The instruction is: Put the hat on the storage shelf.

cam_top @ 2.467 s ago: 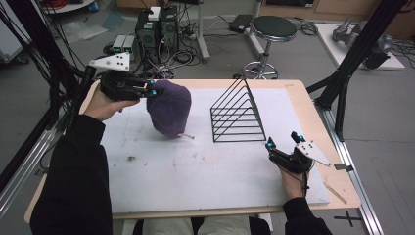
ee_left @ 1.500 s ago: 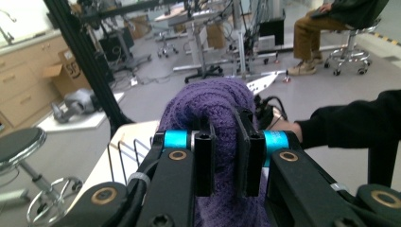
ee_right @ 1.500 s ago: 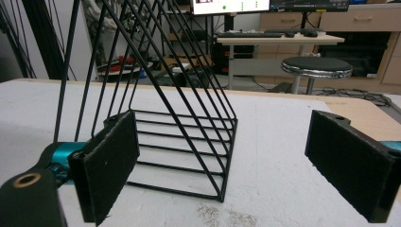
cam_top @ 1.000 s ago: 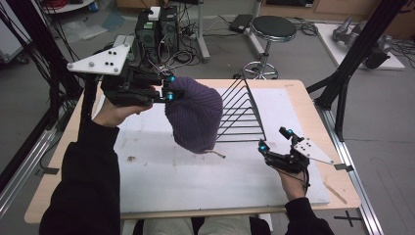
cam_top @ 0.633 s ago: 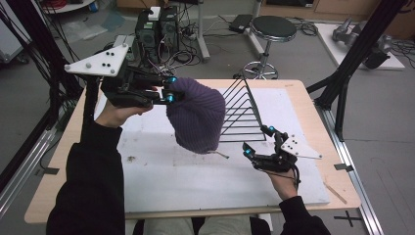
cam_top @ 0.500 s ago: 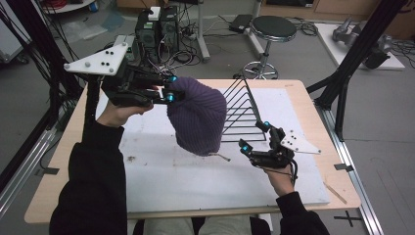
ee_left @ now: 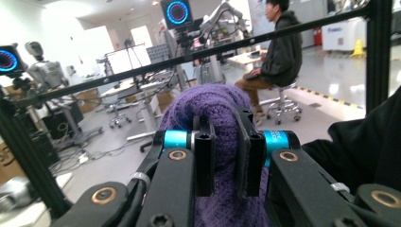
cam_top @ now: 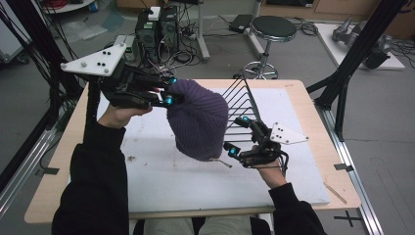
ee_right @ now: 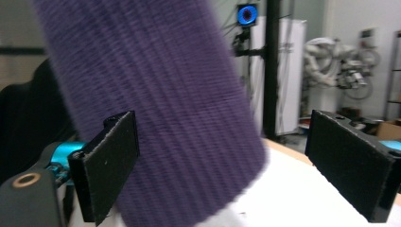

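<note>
Landmark: wire rack point(cam_top: 241, 100), standing on the white mat point(cam_top: 161, 171) at the rear centre of the counter point(cam_top: 56, 166).
Beanie position: purple knit beanie point(cam_top: 198, 120) hanging in the air just left of the wire rack, clear of the mat, crown up and open hem down.
Change, beanie: lifted off the mat since the earliest picture, then held at about the same height beside the rack through the last second.
Left gripper point(cam_top: 169, 96): jaws clenched on a fold of knit at the beanie's top, seen pinched between both pads in the left gripper view point(ee_left: 222, 158); position left of the rack unchanged over the last second.
Right gripper point(cam_top: 237, 134): moved in from the counter's right side, past the front of the rack, up to the beanie's lower edge.
Right jaws: released, spread wide, beanie hem point(ee_right: 189, 142) between them with no pad pressing on it.
Loose thread: short strand point(cam_top: 222, 161) trailing from the hem, front-left of the rack.
Meaning for the task: judged as a two-handed hold in preparation; second grasp on the hem not yet made.
Next requirement: judged as closing the right jaws on the hem before any spreading or placing over the rack.
</note>
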A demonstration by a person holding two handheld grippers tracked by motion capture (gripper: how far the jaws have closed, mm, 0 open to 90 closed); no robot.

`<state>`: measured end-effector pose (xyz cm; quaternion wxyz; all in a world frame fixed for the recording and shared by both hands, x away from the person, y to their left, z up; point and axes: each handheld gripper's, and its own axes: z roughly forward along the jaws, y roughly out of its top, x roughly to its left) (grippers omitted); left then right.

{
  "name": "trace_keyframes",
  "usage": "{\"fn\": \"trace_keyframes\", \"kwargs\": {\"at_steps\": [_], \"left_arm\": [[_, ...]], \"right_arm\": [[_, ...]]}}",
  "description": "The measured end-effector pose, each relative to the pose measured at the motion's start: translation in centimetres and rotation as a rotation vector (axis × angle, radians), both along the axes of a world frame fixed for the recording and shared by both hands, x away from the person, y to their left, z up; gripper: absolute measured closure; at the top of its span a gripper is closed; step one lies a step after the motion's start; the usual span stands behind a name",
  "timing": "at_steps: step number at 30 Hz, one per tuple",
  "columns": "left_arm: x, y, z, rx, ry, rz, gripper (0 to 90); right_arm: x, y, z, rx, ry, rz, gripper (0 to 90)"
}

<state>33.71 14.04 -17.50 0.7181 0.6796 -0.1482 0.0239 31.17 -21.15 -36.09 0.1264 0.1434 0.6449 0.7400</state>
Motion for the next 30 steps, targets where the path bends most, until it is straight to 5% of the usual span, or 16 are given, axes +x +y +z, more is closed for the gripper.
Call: {"fn": "trace_keyframes", "kwargs": {"at_steps": [2, 9, 18, 22, 30], "left_arm": [[0.0, -0.2, 0.0, 0.006, 0.001, -0.015, 80.1], [0.0, -1.5, -0.5, 0.045, 0.009, -0.049, 80.0], [0.4, -2.5, -0.8, 0.035, 0.029, -0.095, 79.8], [0.4, -3.1, -1.1, 0.044, 0.030, -0.108, 79.7], [0.7, -2.8, -1.4, 0.047, 0.031, -0.079, 79.6]], "right_arm": [[-0.2, 0.8, 0.2, -0.038, -0.025, 0.028, 9.8], [-0.2, 1.6, 0.4, -0.051, -0.030, 0.068, 9.9], [0.0, 2.2, 0.2, -0.069, -0.025, 0.150, 10.7], [0.1, 2.8, 0.1, -0.080, -0.017, 0.205, 17.9], [-0.4, 2.7, 0.0, -0.089, -0.003, 0.216, 49.9]]}}
